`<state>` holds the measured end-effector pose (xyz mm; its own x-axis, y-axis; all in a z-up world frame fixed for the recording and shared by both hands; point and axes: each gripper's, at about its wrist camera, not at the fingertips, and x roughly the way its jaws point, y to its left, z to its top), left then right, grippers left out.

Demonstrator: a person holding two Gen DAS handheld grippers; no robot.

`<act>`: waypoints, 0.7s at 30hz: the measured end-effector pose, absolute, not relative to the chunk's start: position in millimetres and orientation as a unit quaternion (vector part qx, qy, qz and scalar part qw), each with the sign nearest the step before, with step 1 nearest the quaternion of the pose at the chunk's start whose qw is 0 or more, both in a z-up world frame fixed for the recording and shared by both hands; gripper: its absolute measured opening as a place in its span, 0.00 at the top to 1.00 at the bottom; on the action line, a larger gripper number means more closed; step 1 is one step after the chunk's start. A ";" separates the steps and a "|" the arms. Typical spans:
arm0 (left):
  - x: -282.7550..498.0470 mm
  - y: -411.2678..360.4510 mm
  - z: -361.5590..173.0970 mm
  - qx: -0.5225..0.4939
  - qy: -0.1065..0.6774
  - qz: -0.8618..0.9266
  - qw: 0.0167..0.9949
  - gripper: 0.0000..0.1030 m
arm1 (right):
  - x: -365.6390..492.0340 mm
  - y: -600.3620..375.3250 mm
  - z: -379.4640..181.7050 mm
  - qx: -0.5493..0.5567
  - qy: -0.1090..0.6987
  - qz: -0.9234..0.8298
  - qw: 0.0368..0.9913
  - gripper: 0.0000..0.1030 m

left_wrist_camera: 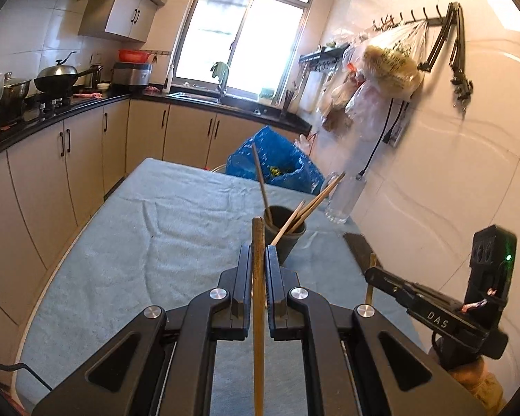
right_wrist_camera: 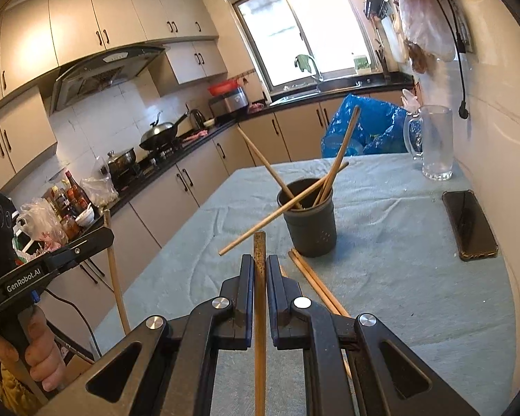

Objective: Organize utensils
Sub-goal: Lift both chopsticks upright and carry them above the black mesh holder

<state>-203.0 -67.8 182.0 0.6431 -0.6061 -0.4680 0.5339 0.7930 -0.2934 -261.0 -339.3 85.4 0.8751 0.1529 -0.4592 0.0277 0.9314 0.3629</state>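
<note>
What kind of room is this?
A home kitchen, most likely: a wok sits on the stove under a range hood, and a sink is below the window.

Wooden chopsticks [right_wrist_camera: 332,170], matt terry tablecloth [right_wrist_camera: 391,270]

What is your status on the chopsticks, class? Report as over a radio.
Left gripper shut on one chopstick; right gripper shut on another chopstick. Dark holder cup ahead, several chopsticks inside, two chopsticks loose on cloth. Path clear.
</note>
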 end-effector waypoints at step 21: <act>-111.7 -133.2 298.2 -0.085 0.122 -0.279 0.949 0.94 | -207.4 -396.1 174.8 0.213 0.123 -0.011 0.969 0.93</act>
